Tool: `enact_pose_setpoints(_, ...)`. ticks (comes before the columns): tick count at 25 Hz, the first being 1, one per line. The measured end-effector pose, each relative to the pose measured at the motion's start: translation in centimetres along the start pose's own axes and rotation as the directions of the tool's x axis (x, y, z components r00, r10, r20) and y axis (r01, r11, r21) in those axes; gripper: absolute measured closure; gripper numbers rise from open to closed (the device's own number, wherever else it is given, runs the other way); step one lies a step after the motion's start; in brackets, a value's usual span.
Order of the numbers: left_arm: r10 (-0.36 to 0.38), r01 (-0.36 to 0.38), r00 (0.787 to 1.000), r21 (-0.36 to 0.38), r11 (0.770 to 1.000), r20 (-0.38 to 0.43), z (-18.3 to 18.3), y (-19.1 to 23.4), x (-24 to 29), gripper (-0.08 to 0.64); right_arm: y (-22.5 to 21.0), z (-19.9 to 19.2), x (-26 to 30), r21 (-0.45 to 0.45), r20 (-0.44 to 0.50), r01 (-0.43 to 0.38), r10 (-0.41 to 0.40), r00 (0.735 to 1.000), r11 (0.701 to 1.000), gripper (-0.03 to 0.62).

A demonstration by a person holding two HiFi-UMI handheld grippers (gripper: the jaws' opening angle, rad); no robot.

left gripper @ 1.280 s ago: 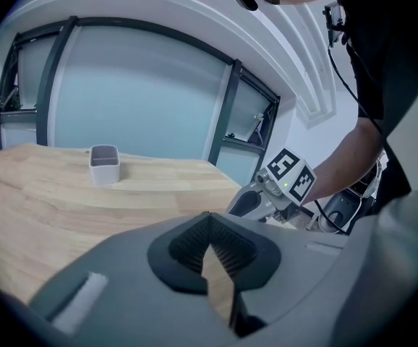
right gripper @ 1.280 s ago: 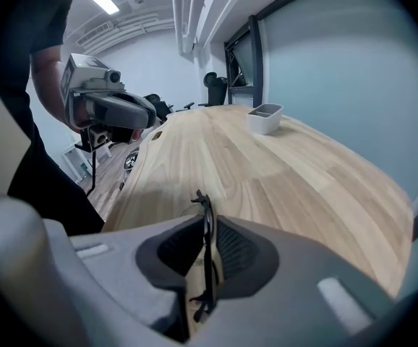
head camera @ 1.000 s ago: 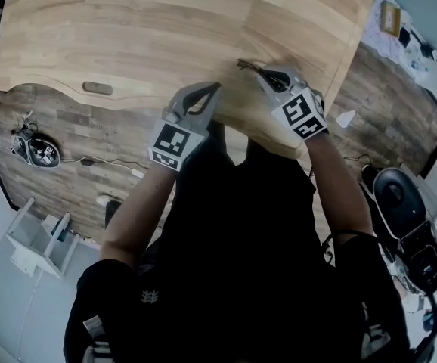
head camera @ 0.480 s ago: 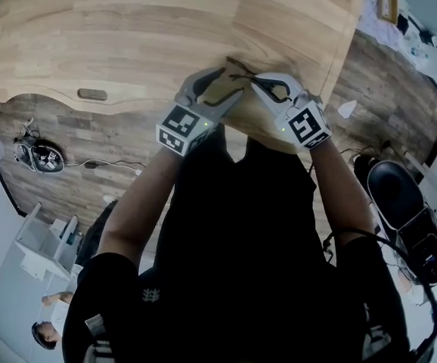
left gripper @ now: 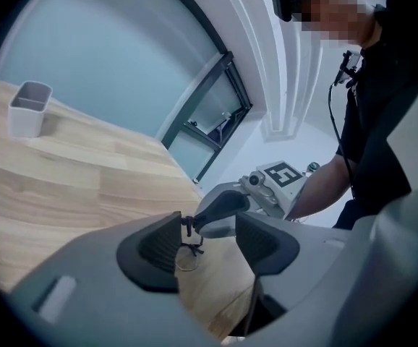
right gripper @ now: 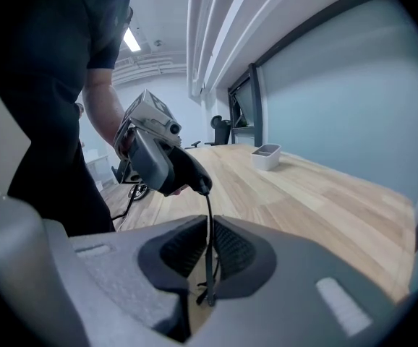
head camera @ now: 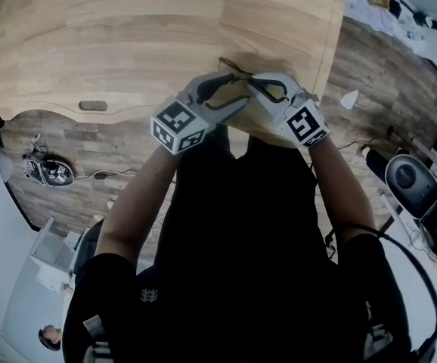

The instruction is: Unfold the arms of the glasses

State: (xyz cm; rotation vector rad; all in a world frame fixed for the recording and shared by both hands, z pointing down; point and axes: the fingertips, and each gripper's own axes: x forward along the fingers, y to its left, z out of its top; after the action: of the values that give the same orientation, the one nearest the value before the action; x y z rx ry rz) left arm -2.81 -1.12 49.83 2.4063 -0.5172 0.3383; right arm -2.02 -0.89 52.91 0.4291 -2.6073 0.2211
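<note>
Right gripper view, right gripper (right gripper: 209, 231) pinching the glasses (right gripper: 208, 207) by one arm, left gripper (left gripper: 209, 241) just opened, jaws spread around the hinge.

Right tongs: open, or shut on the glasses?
Shut on the glasses: the right gripper view shows the right tongs closed tight on a thin dark bar of the frame.

A pale wooden surface (head camera: 128, 44) stands on dark plank flooring (head camera: 75, 136). A small grey bin (left gripper: 30, 107) sits by the surface's far edge before a frosted glass wall (left gripper: 86, 49), under a ceiling strip light (right gripper: 131, 40).
</note>
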Motion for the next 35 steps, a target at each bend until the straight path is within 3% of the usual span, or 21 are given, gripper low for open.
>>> enact_pose_setpoints(7,-0.108,0.110,0.993,0.041,0.993,-0.040,-0.2,-4.9,1.0,0.328,1.4,-1.4,-1.7,0.021,-0.039,0.038,-0.038,0.999,0.999,0.463)
enact_pose_setpoints(14,-0.242,0.255,0.960,0.084,0.963,-0.139,-1.5,-10.3,2.9,0.334,2.3,-3.9,-4.5,0.054,-0.096,0.125,-0.120,0.988,0.991,0.446)
enact_pose_setpoints(20,-0.307,0.339,0.930,0.143,0.930,-0.203,-2.1,-13.1,4.9,0.334,1.4,-6.8,-6.4,0.113,-0.157,0.247,-0.228,0.961,0.962,0.446)
enact_pose_setpoints(27,-0.309,0.347,0.924,0.157,0.925,-0.225,-2.4,-13.9,5.4,0.334,0.7,-7.5,-7.4,0.121,-0.151,0.270,-0.251,0.956,0.955,0.446)
enact_pose_setpoints(33,-0.225,0.257,0.951,0.137,0.957,-0.212,-2.6,-11.0,4.0,0.336,-4.0,-7.3,-8.2,0.106,-0.151,0.276,-0.259,0.954,0.955,0.446)
enact_pose_setpoints(35,-0.180,0.209,0.962,0.133,0.969,-0.204,-2.4,-9.6,3.7,0.336,-6.4,-7.3,-8.0,0.104,-0.168,0.318,-0.299,0.940,0.942,0.446)
